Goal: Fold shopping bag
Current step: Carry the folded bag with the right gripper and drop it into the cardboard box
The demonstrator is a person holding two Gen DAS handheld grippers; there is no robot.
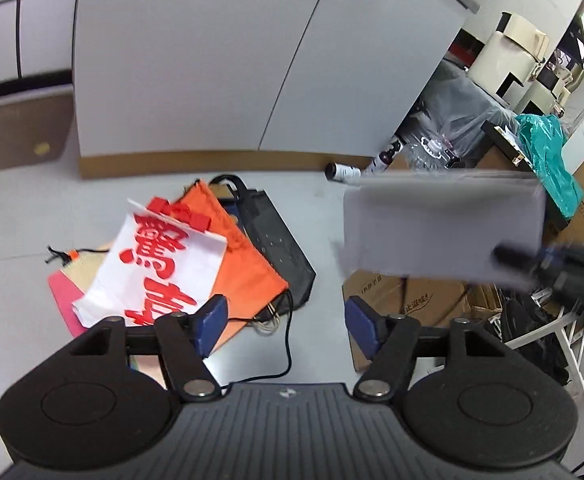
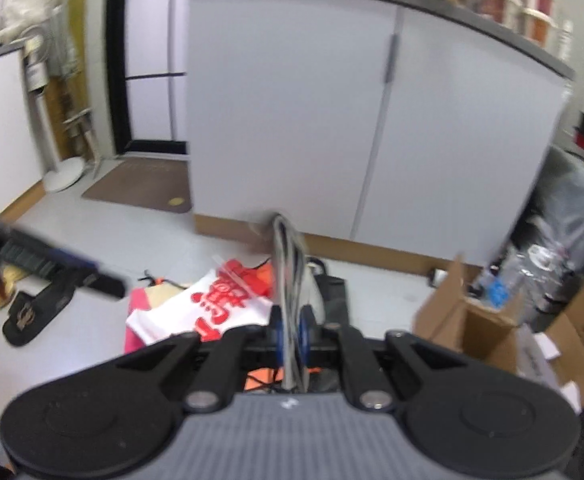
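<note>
right tool (image 2: pixel 290 334) pinches folded grey bag (image 1: pixel 444 228); left tool (image 1: pixel 281 326) gapes empty

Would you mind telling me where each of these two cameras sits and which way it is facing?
Left wrist: on the left gripper, open and empty, looking down at the bag pile on the floor; the right gripper holds a grey bag at right.
Right wrist: on the right gripper, shut on the grey bag seen edge-on, facing the white cabinet; the left gripper shows blurred at left.
Shared: the pile, the cabinet, the grey bag.
</note>
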